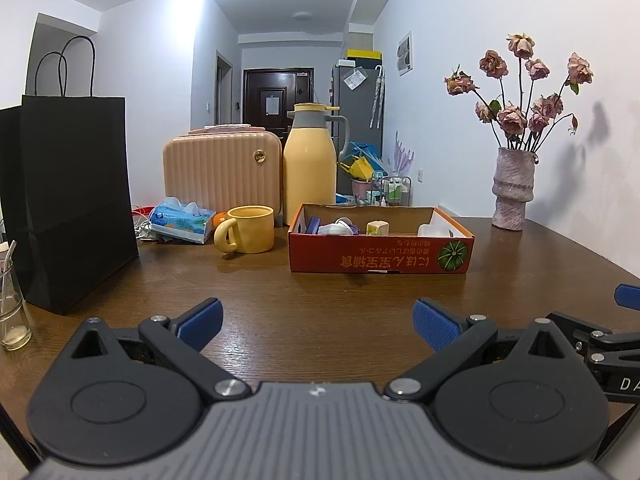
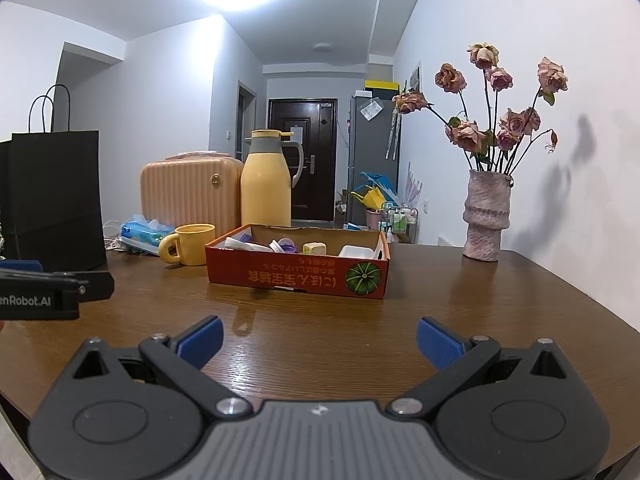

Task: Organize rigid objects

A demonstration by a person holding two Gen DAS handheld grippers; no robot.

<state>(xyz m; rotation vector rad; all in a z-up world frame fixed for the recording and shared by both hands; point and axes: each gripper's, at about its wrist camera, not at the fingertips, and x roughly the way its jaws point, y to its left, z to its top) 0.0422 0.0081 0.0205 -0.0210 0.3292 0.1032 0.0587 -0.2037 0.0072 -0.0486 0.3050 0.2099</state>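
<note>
A shallow red cardboard box (image 1: 380, 254) (image 2: 296, 276) printed with a green pumpkin sits mid-table. Inside lie several small items: white plastic pieces, a purple lid (image 2: 289, 246) and a pale yellow block (image 1: 377, 228) (image 2: 314, 248). My left gripper (image 1: 318, 324) hovers low over the wooden table (image 1: 320, 304), open, nothing between its blue pads, well short of the box. My right gripper (image 2: 319, 340) is likewise open and empty, near the table's front. Each gripper's body shows at the other view's edge.
A yellow mug (image 1: 248, 229) (image 2: 192, 244), yellow thermos jug (image 1: 310, 164), peach case (image 1: 222, 172) and tissue pack (image 1: 182, 220) stand behind and left of the box. A black paper bag (image 1: 72, 196) stands left, a glass jar (image 1: 12, 312) at the near left edge, a vase of dried roses (image 1: 512, 188) (image 2: 486, 216) right.
</note>
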